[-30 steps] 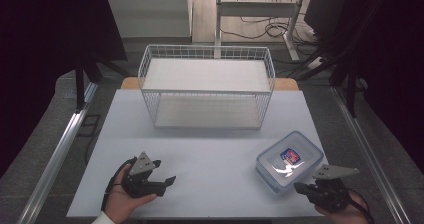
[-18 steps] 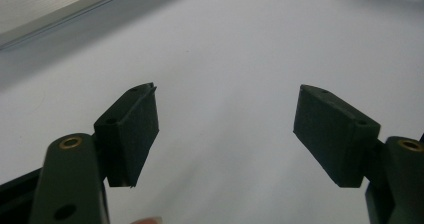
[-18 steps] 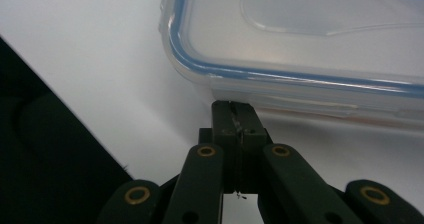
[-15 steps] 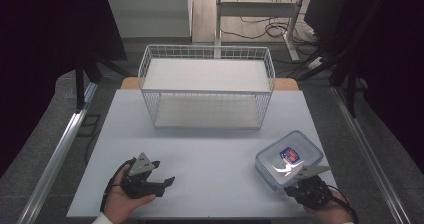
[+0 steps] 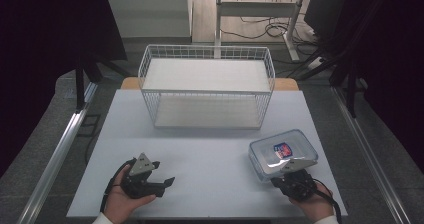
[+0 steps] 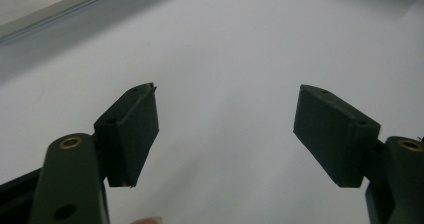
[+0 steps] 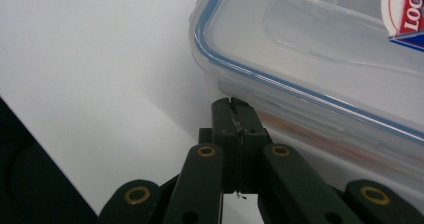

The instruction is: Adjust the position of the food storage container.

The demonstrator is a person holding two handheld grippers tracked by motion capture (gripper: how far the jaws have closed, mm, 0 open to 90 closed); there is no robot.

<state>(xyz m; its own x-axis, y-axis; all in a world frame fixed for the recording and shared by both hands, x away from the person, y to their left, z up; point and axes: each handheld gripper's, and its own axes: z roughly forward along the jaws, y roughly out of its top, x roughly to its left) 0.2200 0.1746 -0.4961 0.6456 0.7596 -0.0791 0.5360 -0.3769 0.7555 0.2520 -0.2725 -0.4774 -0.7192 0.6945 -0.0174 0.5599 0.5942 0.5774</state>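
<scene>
Here, closed jaws nose against the container's near side.
The right gripper (image 7: 235, 115), pressed shut on nothing, could shove the clear container (image 5: 283, 153) along the surface (image 5: 210, 149) toward the wire basket (image 5: 207, 89); left gripper (image 6: 227, 134) gapes wide, empty, well apart.

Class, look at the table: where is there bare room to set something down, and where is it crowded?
Free: the white table between the wire basket and the near edge, from the left hand-held gripper across to the clear lidded container; also the strip left of the basket. Crowded: the near right corner, where the right hand-held gripper meets the container.
</scene>
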